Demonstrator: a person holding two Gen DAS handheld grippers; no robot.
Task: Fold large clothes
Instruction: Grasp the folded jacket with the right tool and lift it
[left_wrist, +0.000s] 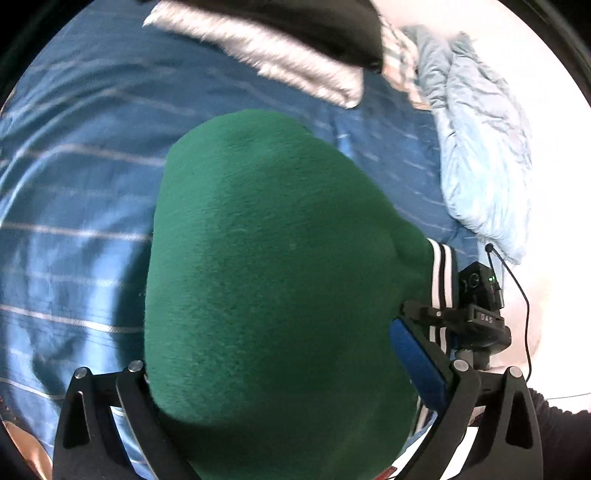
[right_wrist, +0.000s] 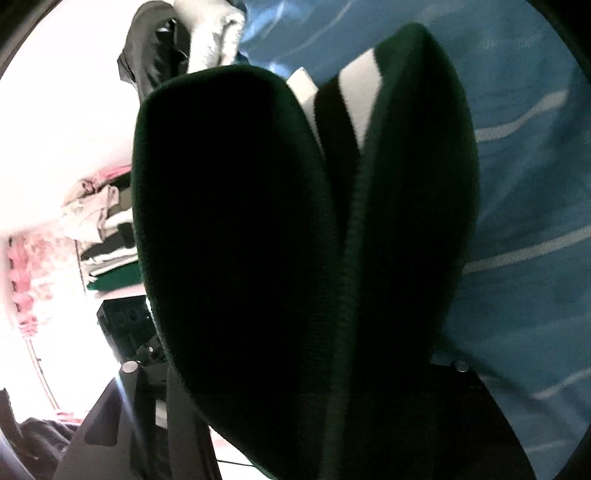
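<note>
We are holding a big green sweater (left_wrist: 273, 258) up in the air over the bed (left_wrist: 74, 192). The bed has a blue sheet with thin white lines.

Our left gripper (left_wrist: 280, 398) has a thick bunch of the green cloth sitting between its two fingers. The cloth fills the gap, so it looks like we are pinching it there. Our right gripper (right_wrist: 295, 387) also has green cloth running up from between its fingers. The cloth looks very dark on that side and hides the tips, but it seems pinched too. From the left camera we can see the right gripper (left_wrist: 476, 314) close by, next to the sweater's black and white striped cuff (left_wrist: 441, 280).

The sweater looks soft, thick and fuzzy. We think it is a bit heavy and will flop and sag if we let one side go. It should not slip much, because it is fuzzy. A good place to grab is the folded edge or near the cuff.

Far off lie a grey and black cloth (left_wrist: 280, 48) and a light blue blanket (left_wrist: 480, 155).
</note>
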